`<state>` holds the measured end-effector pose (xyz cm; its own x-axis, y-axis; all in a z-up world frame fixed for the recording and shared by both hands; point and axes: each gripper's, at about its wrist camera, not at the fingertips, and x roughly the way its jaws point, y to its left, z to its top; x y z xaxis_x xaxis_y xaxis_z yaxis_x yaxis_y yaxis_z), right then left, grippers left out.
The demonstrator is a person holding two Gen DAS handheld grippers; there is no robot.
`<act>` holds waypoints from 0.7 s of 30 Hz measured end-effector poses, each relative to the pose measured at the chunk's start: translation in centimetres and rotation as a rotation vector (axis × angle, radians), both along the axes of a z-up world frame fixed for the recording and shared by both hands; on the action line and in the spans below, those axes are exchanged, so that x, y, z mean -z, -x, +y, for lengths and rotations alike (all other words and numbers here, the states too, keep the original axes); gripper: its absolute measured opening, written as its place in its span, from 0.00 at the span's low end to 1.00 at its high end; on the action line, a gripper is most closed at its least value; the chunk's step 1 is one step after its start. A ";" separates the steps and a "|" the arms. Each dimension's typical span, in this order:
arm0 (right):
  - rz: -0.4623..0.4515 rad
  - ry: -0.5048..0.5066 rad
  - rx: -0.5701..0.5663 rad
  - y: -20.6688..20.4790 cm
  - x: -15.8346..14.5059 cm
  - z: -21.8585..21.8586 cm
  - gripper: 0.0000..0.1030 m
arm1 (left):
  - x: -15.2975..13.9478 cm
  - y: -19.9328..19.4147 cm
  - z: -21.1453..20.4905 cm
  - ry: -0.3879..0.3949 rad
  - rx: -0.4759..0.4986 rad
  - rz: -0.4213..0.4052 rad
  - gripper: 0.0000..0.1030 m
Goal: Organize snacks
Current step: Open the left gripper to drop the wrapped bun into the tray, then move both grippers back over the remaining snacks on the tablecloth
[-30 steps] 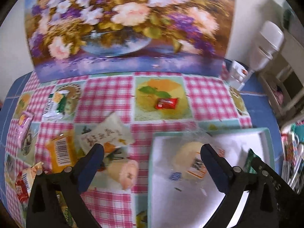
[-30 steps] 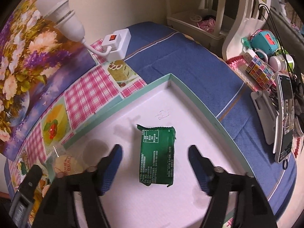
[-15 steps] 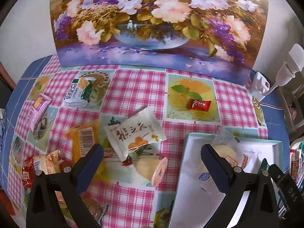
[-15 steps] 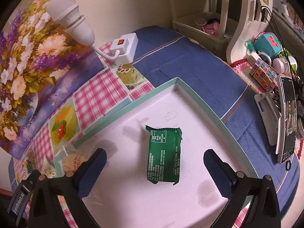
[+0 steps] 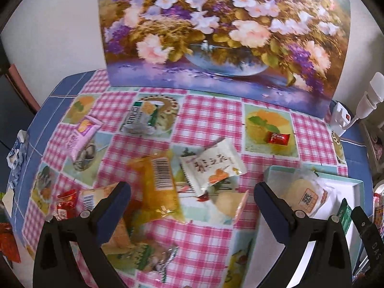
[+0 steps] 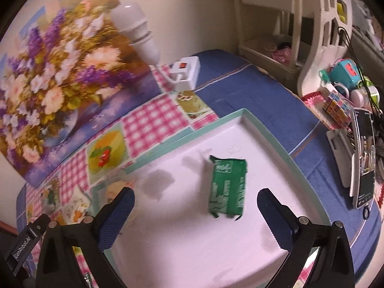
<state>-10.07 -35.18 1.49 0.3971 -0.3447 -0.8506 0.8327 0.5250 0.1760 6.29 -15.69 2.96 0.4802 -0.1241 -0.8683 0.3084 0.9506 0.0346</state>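
A white tray with a teal rim [image 6: 259, 122] holds a green snack packet [image 6: 228, 187] and, at its left end, a clear-wrapped round cake [image 5: 309, 196]. My right gripper [image 6: 195, 206] hangs open above the tray, the green packet lying free between and beyond its fingers. My left gripper [image 5: 192, 196] is open over the checked cloth left of the tray [image 5: 271, 170]. Below it lie a yellow packet [image 5: 158, 187], a white packet with writing [image 5: 212, 165] and a pale round cake [image 5: 228, 204]. Nothing is held.
More snacks are scattered: a pink packet [image 5: 82, 136], a green-white packet [image 5: 141, 117], a red candy [image 5: 278, 138], red and orange wrappers [image 5: 72, 202] at the left. A flower painting [image 5: 223, 31] stands at the back, a white power strip [image 6: 186, 72] and lamp beside it. Shelf clutter and a phone [image 6: 364, 158] sit right of the tray.
The right gripper's jaws spread wide and rose off the green packet, which stays in the tray. The left gripper swung left from over the tray to over the loose snacks.
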 end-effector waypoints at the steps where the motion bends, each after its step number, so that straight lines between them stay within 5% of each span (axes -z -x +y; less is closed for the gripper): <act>1: 0.001 0.001 -0.007 -0.1 -0.1 0.3 1.00 | -0.1 0.1 0.5 -0.001 -0.005 -0.006 0.99; 21: -0.130 0.044 -0.340 -3.8 -3.7 10.8 1.00 | -3.8 0.3 13.4 0.004 -0.137 -0.117 0.99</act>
<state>-6.23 -24.43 5.18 0.5988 -0.2094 -0.7730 0.5815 0.7773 0.2399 6.01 -2.27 6.79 0.5904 -0.0542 -0.8053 0.1699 0.9837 0.0583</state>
